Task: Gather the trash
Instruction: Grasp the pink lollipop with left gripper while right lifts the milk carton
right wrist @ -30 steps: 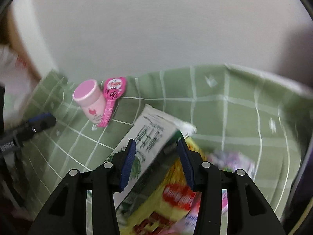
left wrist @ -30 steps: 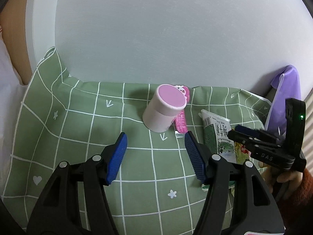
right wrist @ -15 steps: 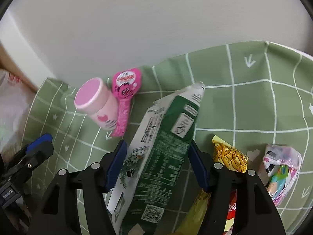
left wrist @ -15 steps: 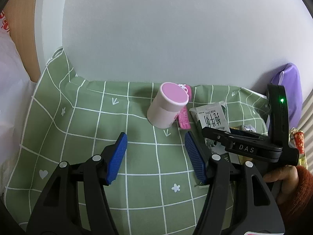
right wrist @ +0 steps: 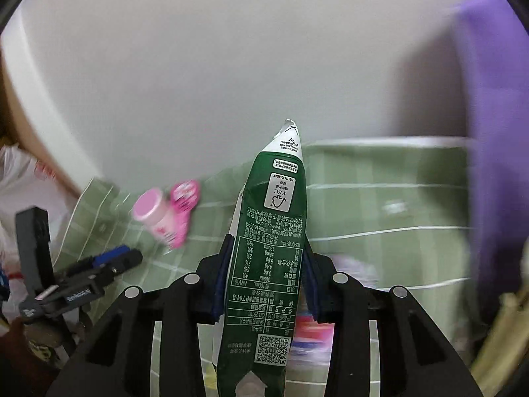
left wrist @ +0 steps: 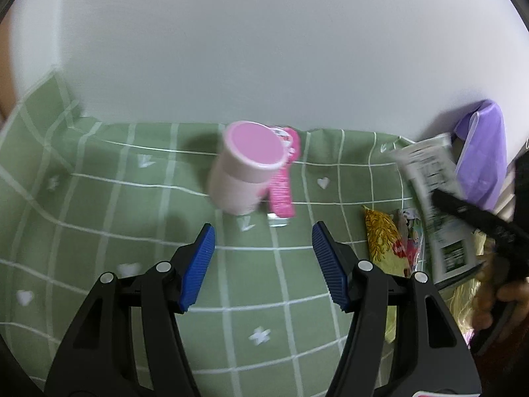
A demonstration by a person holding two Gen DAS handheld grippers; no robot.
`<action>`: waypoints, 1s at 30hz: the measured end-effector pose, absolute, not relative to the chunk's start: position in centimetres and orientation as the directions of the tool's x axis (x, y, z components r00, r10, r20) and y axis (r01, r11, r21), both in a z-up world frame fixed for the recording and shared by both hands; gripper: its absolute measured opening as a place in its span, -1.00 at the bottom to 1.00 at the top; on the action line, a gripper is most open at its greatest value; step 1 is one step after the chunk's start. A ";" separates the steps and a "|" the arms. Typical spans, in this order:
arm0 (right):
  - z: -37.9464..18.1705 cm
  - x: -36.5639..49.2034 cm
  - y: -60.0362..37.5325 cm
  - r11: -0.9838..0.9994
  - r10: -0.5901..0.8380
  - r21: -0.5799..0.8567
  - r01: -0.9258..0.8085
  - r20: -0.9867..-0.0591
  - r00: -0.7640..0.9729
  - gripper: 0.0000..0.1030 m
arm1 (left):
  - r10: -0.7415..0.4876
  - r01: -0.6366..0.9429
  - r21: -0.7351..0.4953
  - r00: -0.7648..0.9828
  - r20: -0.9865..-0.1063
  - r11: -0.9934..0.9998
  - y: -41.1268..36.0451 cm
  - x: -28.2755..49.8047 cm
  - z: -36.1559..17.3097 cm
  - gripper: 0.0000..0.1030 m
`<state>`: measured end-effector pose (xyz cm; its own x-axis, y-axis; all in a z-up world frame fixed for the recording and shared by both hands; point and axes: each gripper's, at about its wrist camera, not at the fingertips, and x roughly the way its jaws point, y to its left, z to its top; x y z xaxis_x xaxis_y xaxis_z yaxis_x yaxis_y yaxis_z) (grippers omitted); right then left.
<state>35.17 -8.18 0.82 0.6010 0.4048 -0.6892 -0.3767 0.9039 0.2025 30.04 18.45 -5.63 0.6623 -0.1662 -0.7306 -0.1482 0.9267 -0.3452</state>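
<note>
While left fingers [left wrist: 264, 264] gape, right fingers [right wrist: 266, 276] pinch flattened green-and-white carton [right wrist: 269, 258].

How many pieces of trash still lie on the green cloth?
4 visible: pink cup, pink wrapper beside it, yellow snack bag, colourful packet beside that. More may be hidden behind the right gripper.

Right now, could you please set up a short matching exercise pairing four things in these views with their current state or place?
Things:
1. green milk carton
2. pink-lidded cup
3. left hand-held gripper
4. yellow snack packet

States:
A. open, holding nothing
B. lying flat on the cloth
C. clamped in the right hand-held gripper
D. standing beside a pink wrapper

Pairs: 1-C, 2-D, 3-A, 4-B
</note>
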 end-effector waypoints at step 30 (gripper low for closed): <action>-1.0 33.8 -15.8 0.917 0.392 0.226 -0.330 -0.672 0.628 -0.30 | -0.070 -0.318 -0.321 0.604 -0.794 0.892 14.0 36.1 -8.3 -0.65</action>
<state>33.78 -15.84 -1.00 0.6279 0.3917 -0.6725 -0.3299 0.9166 0.2259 36.12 14.01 -8.26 0.6044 -0.0700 -0.7936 -0.3176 0.8924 -0.3205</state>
